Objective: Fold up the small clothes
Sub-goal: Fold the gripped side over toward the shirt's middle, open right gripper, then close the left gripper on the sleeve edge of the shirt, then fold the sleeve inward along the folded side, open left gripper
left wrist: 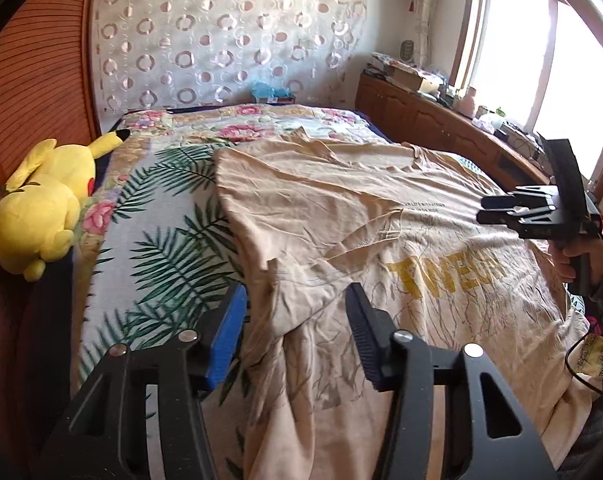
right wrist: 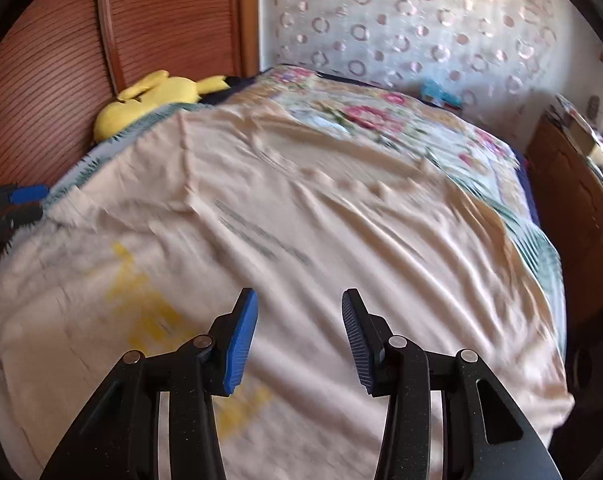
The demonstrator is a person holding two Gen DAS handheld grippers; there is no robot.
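Observation:
A beige T-shirt (left wrist: 341,208) with yellow lettering lies spread and wrinkled across the bed, its left sleeve bunched into a raised fold. My left gripper (left wrist: 297,292) hovers over that fold, and its blue pads stand apart on either side without pressing the cloth. My right gripper (right wrist: 300,296) is open above the shirt's (right wrist: 301,208) middle with nothing between its fingers. In the left wrist view the right gripper (left wrist: 481,209) is over the shirt's right side, held by a hand (left wrist: 577,264). The left gripper (right wrist: 21,200) shows at the left edge of the blurred right wrist view.
A floral and leaf-print bedspread (left wrist: 161,240) covers the bed. A yellow plush toy (left wrist: 45,208) lies at the bed's left edge against a wooden slatted door (left wrist: 33,92). A wooden cabinet (left wrist: 421,116) with clutter runs along the right under a bright window (left wrist: 541,60).

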